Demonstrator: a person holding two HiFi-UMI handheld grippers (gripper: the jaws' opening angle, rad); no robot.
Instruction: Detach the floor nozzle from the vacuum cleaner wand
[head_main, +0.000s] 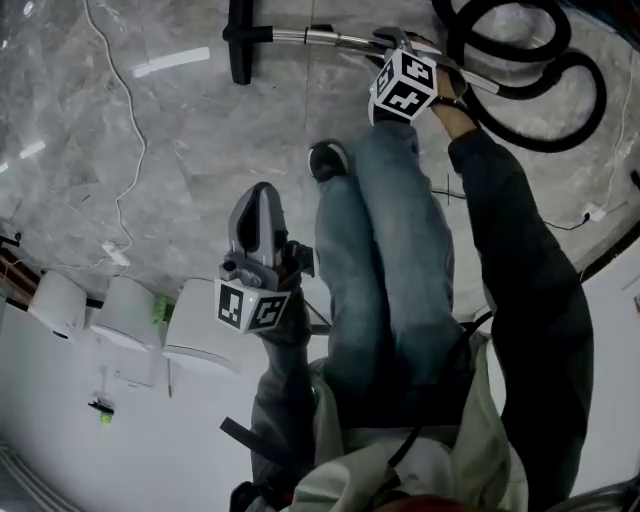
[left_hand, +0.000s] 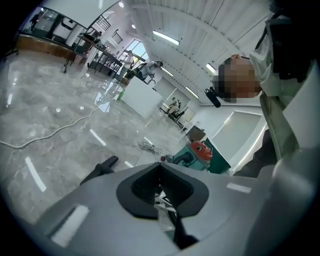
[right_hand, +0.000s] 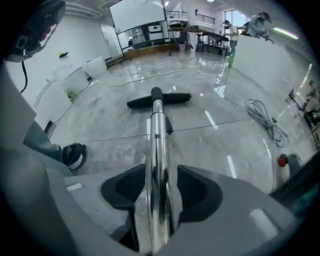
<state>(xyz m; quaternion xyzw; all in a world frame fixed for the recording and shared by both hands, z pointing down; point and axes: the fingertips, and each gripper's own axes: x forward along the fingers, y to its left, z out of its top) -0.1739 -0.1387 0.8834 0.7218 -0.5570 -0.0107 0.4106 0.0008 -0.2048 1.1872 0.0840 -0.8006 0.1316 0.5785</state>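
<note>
Nearest the head camera, the left gripper is held level above the marble floor, beside the person's bent legs. Its jaws are pressed together with nothing between them, as is seen in the left gripper view.

Further out, past the shoe, the right gripper is pointed steeply down at the chrome wand. In the right gripper view its jaws are spread, and the wand is seen running between them, close to both pads.

Beyond the jaws, the black floor nozzle is found flat on the floor and still joined to the wand's far end. The black hose is looped on the floor behind the right gripper.
</note>
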